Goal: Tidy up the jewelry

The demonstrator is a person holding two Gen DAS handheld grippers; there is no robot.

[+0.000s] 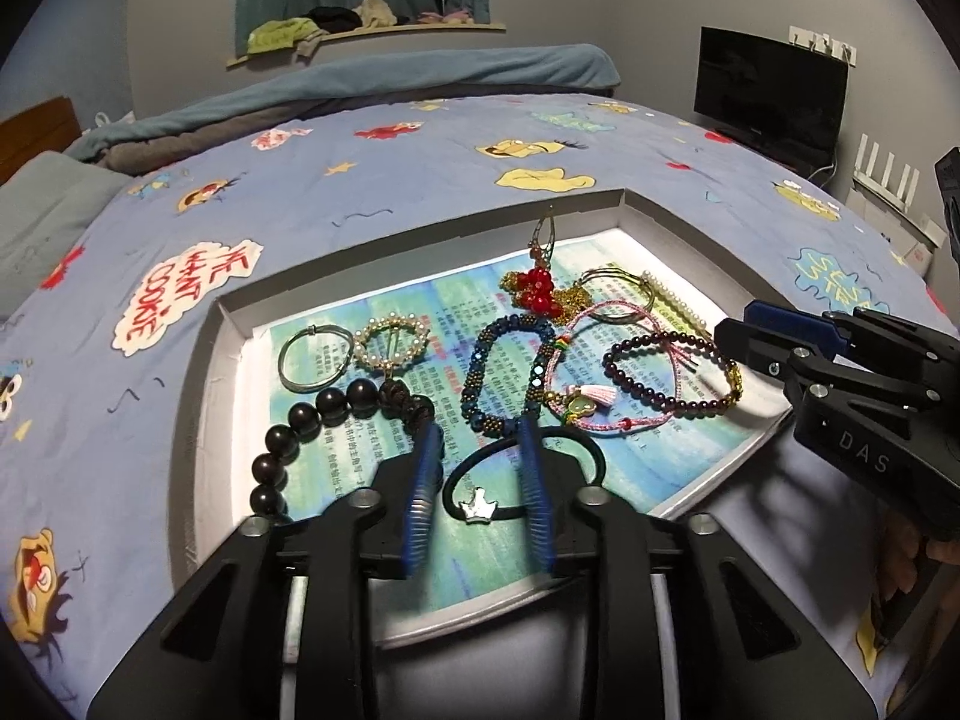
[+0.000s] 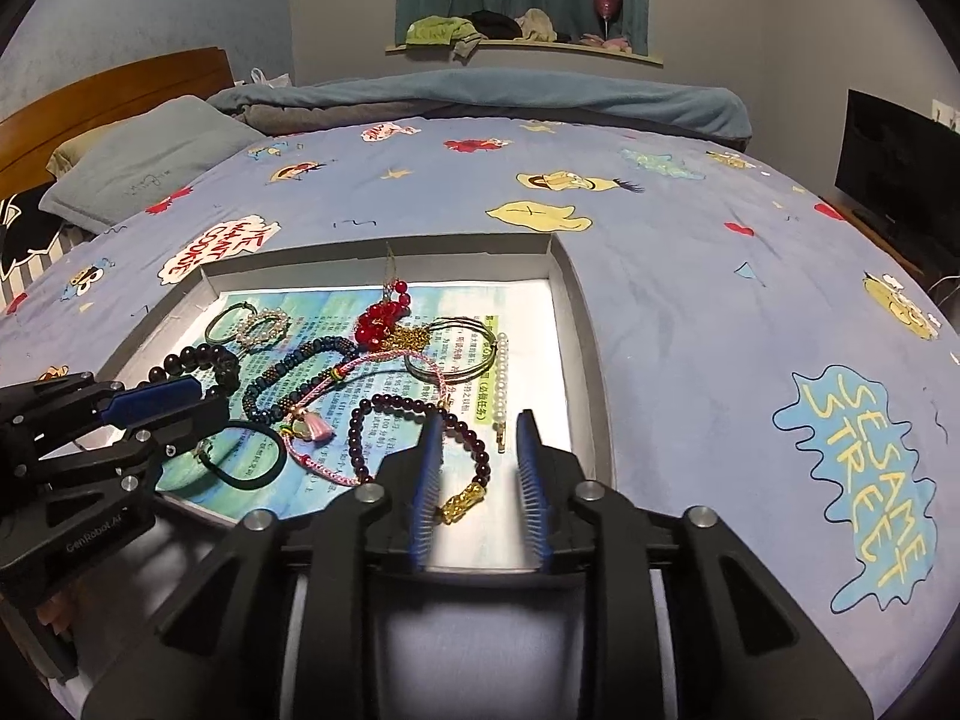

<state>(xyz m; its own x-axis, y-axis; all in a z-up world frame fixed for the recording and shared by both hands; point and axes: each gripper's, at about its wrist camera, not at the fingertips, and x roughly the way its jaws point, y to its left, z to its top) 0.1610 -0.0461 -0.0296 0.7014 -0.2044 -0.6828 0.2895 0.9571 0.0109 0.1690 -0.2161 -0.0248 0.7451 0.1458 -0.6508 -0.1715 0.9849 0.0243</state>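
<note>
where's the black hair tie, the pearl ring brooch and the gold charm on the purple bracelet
black hair tie [image 1: 474,468], left wrist view, on its band near the left claw
pearl ring brooch [image 1: 391,343], left wrist view, on its pearl rim
gold charm [image 2: 461,504], right wrist view, on the charm itself, between the right claw's fingers

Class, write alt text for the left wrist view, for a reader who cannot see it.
The left gripper, jaws open, hovers over a black hair tie in a shallow white tray of bracelets on a cartoon-print bed cover. The right gripper enters from the right edge.
</note>
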